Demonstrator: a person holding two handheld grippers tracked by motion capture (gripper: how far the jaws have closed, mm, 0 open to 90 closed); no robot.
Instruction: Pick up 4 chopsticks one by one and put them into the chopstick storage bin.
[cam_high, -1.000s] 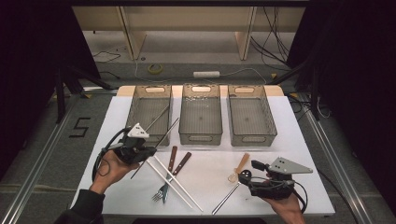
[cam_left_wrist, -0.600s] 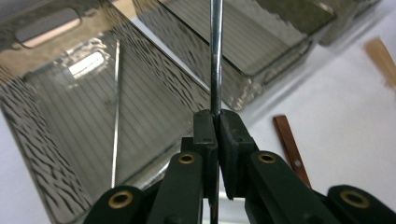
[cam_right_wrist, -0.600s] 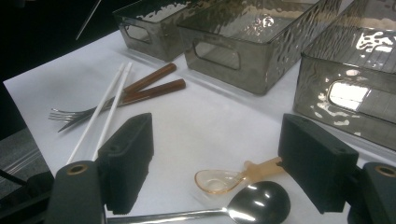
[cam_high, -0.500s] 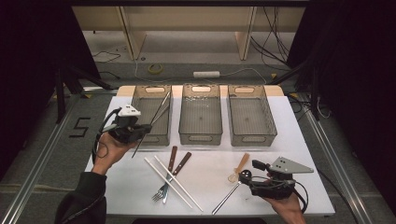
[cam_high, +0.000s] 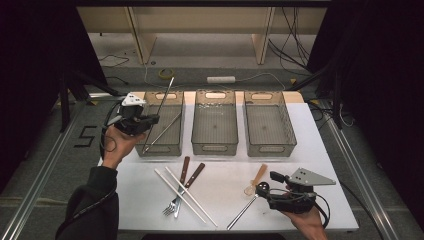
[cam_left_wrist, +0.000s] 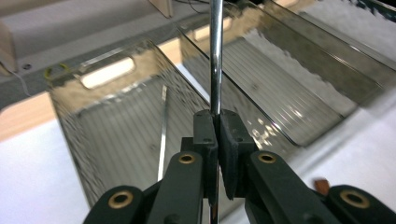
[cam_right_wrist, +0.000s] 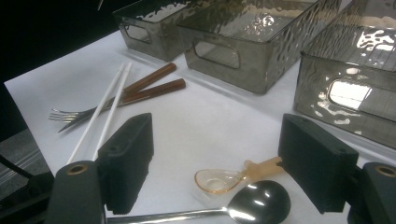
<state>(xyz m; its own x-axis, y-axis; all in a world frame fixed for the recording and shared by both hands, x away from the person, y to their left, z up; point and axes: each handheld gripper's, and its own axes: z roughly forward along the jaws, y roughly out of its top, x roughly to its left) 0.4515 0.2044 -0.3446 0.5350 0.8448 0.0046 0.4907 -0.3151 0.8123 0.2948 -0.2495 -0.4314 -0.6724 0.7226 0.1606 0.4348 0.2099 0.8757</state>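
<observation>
**Left gripper clamps metal rod over left bin; right gripper idle, jaws apart**

Left gripper (cam_high: 150, 120): held up in the person's left hand (cam_high: 116, 145), at the near left edge of the left bin (cam_high: 176, 148). In the left gripper view its jaws are pressed together on a thin metal rod (cam_left_wrist: 215, 56). The rod runs straight ahead from the pads, rising over the bin toward its far end. In the high view the rod (cam_high: 165, 97) slants up and away from the gripper, its far tip past the bin's back rim.

Below the jaws, a second metal rod (cam_left_wrist: 162, 128) lies inside the bin, on its ribbed floor. In the high view it sits diagonally, just right of the gripper.

Middle bin (cam_high: 215, 148) and right bin (cam_high: 270, 149) stand beside the first, further right of the left gripper.

Right gripper (cam_high: 267, 184): low at the near right of the table (cam_high: 220, 170), jaws spread wide, holding nothing. Between its jaws, on the table: a clear amber spoon (cam_right_wrist: 229, 177), and nearer the camera a steel spoon (cam_right_wrist: 257, 205), bowls close together. Whether they touch cannot be told.

Ahead and left of the right gripper: two brown-handled forks (cam_right_wrist: 121, 100) and two white chopsticks (cam_right_wrist: 105, 109) lying across them, in front of the bins.
</observation>
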